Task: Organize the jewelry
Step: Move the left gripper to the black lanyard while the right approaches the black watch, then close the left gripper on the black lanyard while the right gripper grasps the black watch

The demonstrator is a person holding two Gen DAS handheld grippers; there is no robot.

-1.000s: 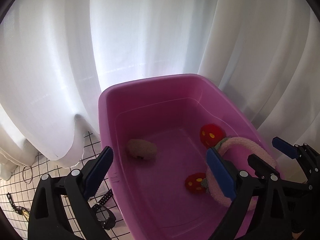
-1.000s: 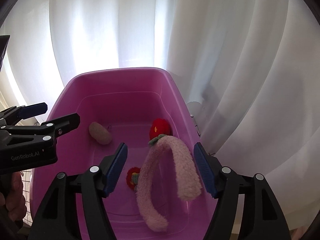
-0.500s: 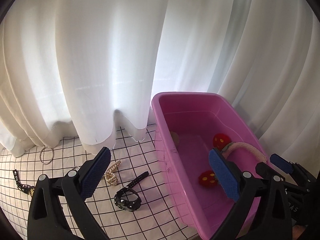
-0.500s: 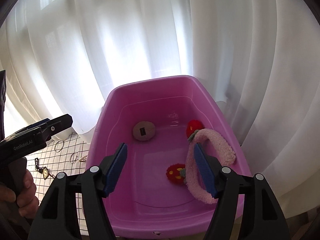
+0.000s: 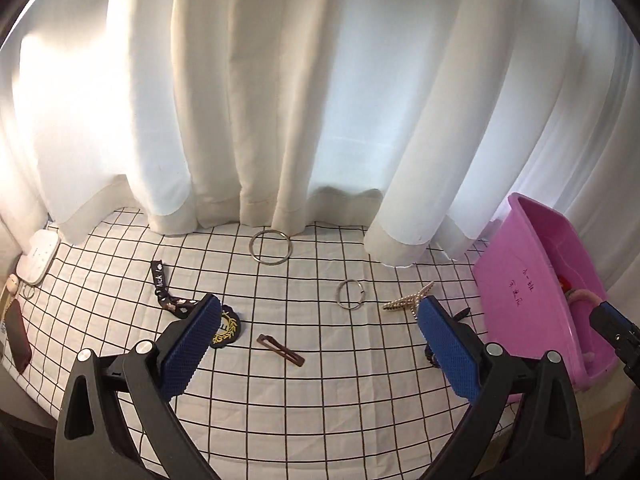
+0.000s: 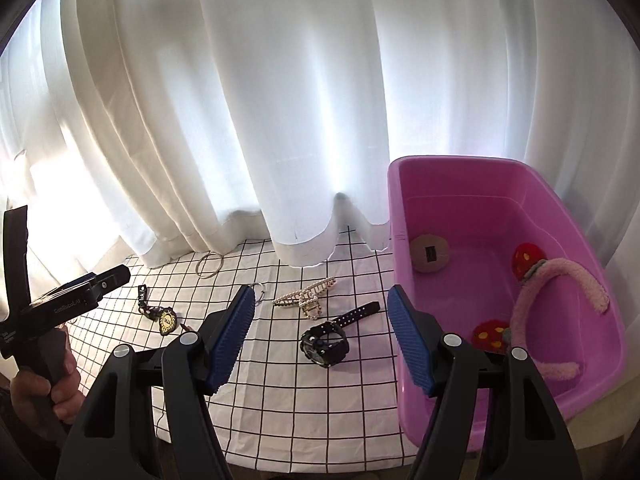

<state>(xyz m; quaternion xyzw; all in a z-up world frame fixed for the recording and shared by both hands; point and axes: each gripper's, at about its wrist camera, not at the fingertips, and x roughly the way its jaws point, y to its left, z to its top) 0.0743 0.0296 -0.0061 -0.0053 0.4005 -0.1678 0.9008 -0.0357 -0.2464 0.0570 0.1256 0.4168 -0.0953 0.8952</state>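
Observation:
My left gripper (image 5: pixel 316 312) is open and empty above the checked cloth (image 5: pixel 320 384). Under it lie a brown hair clip (image 5: pixel 280 350), a small ring (image 5: pixel 350 294), a large ring (image 5: pixel 271 247), a gold claw clip (image 5: pixel 408 302) and a black keychain with a badge (image 5: pixel 192 312). My right gripper (image 6: pixel 320 308) is open and empty above a black watch (image 6: pixel 326 342) and the gold claw clip (image 6: pixel 306 300). The pink tub (image 6: pixel 400 240) at right holds a pink strawberry headband (image 6: pixel 560 284) and a round beige item (image 6: pixel 430 252).
White curtains (image 5: pixel 320 100) hang onto the back of the cloth. A white box (image 5: pixel 38 256) and a dark red case (image 5: pixel 18 334) lie at the far left edge. The tub also shows in the left wrist view (image 5: pixel 520 292). The left gripper's body (image 6: pixel 60 304) shows at left.
Both grippers have swung left, away from above the tub. The left one now faces the cloth with the loose jewelry; the right one faces the watch, with the tub at its right.

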